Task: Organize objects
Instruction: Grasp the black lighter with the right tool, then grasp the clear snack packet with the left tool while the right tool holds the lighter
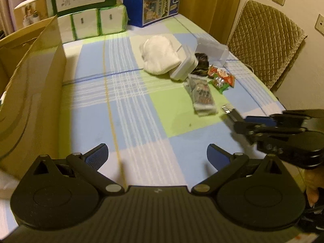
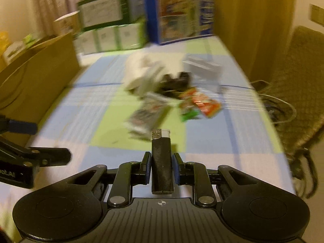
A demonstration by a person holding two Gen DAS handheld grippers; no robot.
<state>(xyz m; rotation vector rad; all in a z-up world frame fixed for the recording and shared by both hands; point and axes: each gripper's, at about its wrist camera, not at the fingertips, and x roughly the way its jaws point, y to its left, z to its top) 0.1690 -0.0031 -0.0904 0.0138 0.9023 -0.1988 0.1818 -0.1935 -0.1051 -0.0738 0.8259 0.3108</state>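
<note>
In the right wrist view my right gripper is shut on a black lighter, whose metal head points forward. From the left wrist view the same lighter pokes out of the right gripper just above the table's right front. My left gripper hovers open over the checked tablecloth with nothing between its fingers. Ahead lie a silver snack packet, red and green snack packets, a white cloth, a white box, a dark bundle and a clear plastic case.
An open cardboard box stands along the table's left side. Green tissue packs and a blue carton line the back. A quilted chair stands beyond the right edge. The right wrist view is motion-blurred.
</note>
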